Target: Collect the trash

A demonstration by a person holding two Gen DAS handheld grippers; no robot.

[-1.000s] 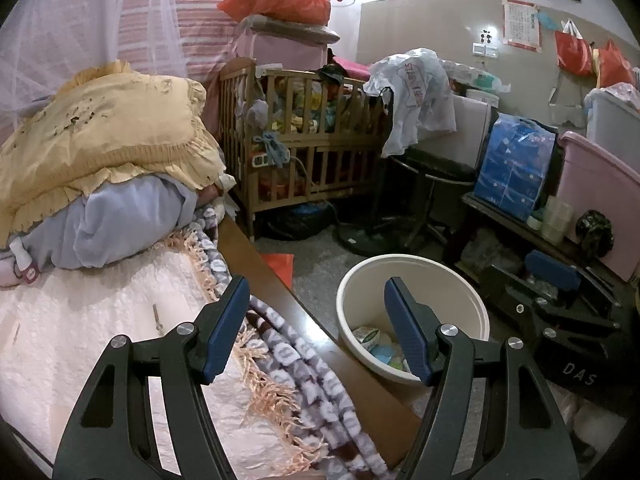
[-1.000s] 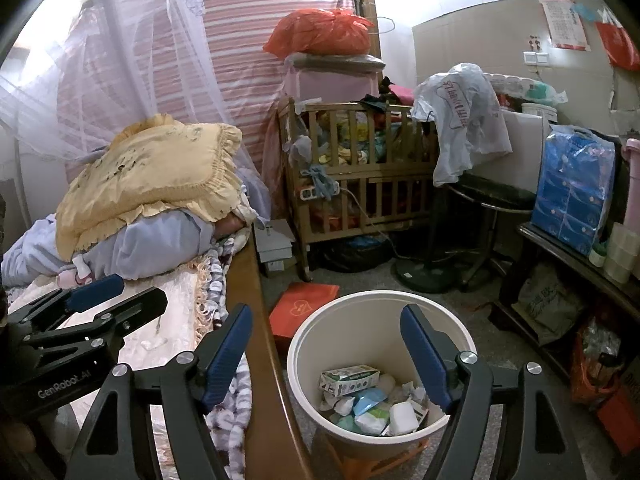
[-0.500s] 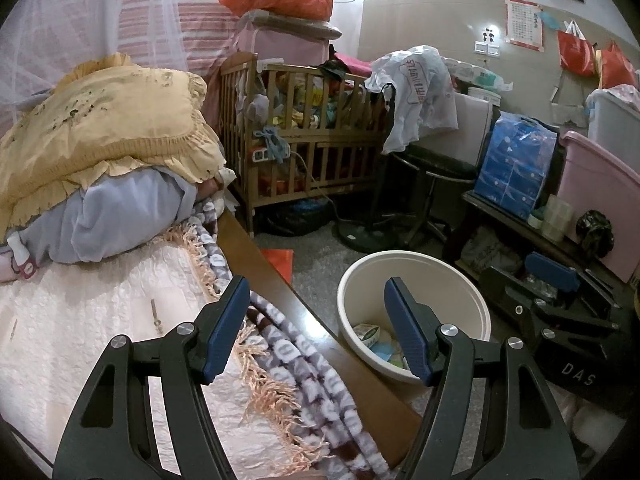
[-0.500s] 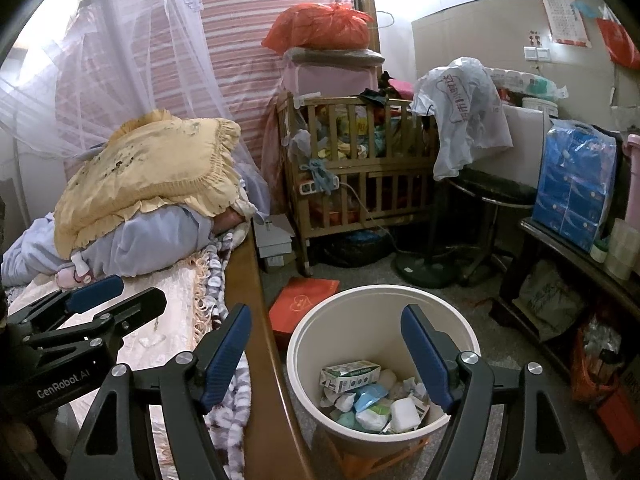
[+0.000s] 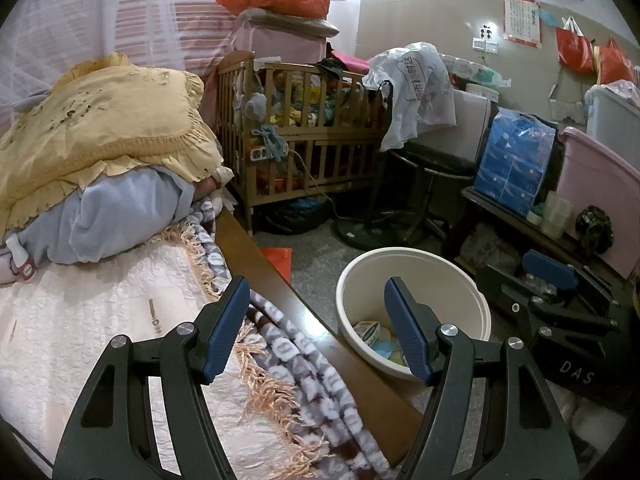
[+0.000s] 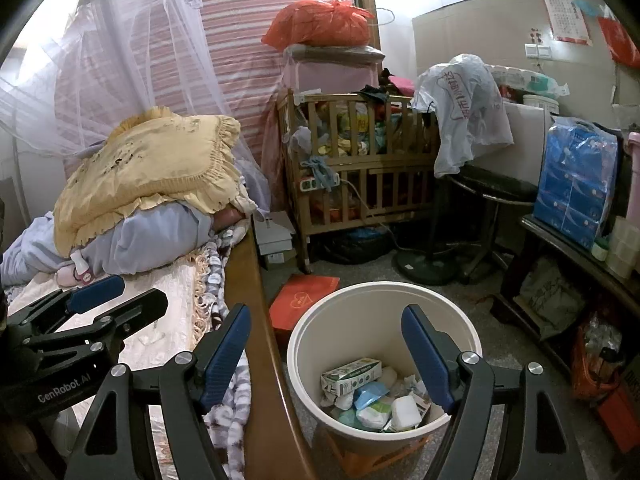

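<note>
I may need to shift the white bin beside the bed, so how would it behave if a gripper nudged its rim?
The bin is tall, holding only light-looking cartons and wrappers, so it would probably slide or tip easily. It seems to sit on an orange crate, so it may wobble.

In the right wrist view, a waste bin (image 6: 384, 356) stands on the floor at lower centre, just right of the bed's wooden side rail (image 6: 256, 320). Inside it lie a small carton (image 6: 351, 374) and crumpled wrappers (image 6: 376, 408). A flat box (image 6: 304, 306) lies on the floor behind the bin. A pillow (image 6: 148, 168) sits on folded bedding at centre left. A crib (image 6: 360, 168) stands at upper centre, a bag (image 6: 320, 24) stacked above it.
</note>
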